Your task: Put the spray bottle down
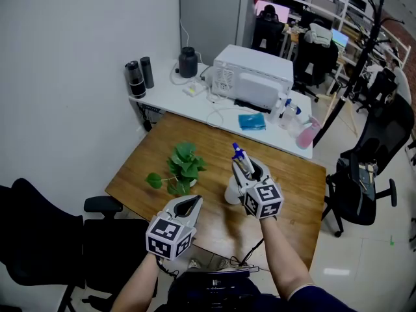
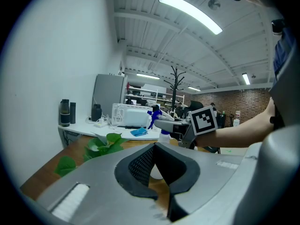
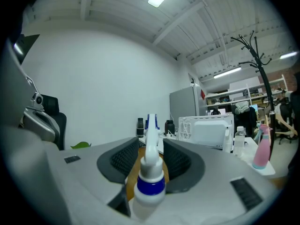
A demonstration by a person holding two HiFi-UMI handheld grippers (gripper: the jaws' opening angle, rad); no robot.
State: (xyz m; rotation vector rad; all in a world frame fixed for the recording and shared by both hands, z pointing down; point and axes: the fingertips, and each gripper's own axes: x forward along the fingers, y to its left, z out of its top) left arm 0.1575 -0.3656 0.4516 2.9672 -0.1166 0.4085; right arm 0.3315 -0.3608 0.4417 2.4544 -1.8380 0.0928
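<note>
A white spray bottle [image 1: 233, 190] with a blue nozzle stands upright near the middle of the wooden table [image 1: 292, 174]. My right gripper [image 1: 246, 168] is around its neck, jaws level. In the right gripper view the bottle [image 3: 150, 182] rises between the two pads with a thin gap on each side, so the jaws stand open around it. My left gripper [image 1: 194, 200] hovers at the table's near edge, left of the bottle, tips together and holding nothing. The left gripper view looks over its closed tips [image 2: 154, 146] at the bottle [image 2: 162, 134] and the right gripper's marker cube.
A small green plant [image 1: 182, 168] sits on the table left of the bottle. Behind is a white desk [image 1: 169, 96] with a white appliance [image 1: 253, 77], a blue cloth [image 1: 251, 121], a pink bottle [image 1: 305, 134] and dark flasks. Black chairs [image 1: 39, 239] stand at either side.
</note>
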